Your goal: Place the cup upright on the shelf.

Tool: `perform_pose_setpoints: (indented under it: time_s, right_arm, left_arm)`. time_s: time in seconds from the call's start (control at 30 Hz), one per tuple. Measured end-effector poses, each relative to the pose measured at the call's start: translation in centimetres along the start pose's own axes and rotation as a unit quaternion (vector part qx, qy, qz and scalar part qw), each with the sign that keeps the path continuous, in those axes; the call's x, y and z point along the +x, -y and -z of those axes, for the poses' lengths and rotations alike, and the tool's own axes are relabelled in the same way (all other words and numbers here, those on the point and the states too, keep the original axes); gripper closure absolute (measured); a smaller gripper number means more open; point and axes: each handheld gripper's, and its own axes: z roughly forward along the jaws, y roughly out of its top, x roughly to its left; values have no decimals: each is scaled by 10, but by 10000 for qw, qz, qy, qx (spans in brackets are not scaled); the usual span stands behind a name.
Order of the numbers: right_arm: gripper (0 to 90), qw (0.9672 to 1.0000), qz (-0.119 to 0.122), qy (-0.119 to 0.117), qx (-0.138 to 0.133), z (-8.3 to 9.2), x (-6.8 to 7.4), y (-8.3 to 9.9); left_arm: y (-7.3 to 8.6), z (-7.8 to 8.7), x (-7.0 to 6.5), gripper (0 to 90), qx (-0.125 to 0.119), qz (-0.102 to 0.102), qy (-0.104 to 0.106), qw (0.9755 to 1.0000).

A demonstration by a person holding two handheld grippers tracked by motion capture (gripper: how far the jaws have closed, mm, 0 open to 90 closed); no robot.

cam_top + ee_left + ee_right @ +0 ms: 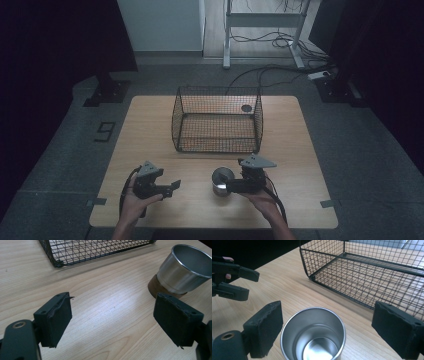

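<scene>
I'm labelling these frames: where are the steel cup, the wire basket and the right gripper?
steel cup (313, 333), right gripper view, inner wall.
wire basket (218, 145), high view, front mesh wall.
right gripper (327, 330), right gripper view, midway between its open jaws.

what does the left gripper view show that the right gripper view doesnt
The left gripper view alone: the metal cup from the side, with the dark brown base under its steel wall, and the left gripper from close up, jaws wide apart over bare wood.

The right gripper view alone: the inside of the cup down to its shiny bottom, standing between the right gripper pads with a gap at each side, and a fingertip on the left gripper farther off.

Both: the cup, the black wire basket and the wooden table.
</scene>
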Motion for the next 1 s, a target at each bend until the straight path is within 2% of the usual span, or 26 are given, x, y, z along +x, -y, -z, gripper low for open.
perform_pose_setpoints:
  time_s: [0.13, 0.33, 0.5, 0.77, 1.0]
  right_arm:
    - [67, 9999, 38, -114, 39, -5, 5, 3]
    - [45, 9998, 136, -12, 112, -9, 9, 10]
    - [22, 9996, 240, -71, 155, -18, 11, 14]
    - [0, 9982, 416, 90, 415, -36, 14, 25]
    - [0, 9970, 511, 134, 566, -46, 14, 33]
  left_arm:
    - [0, -1, 0, 155, 22, 9, -4, 10000]
    - [0, -2, -3, 155, 40, -43, 12, 10000]
    - [0, -3, -2, 155, 60, -37, 3, 10000]
    - [0, -2, -1, 155, 47, -32, 8, 10000]
    - [0, -2, 0, 155, 59, -34, 6, 10000]
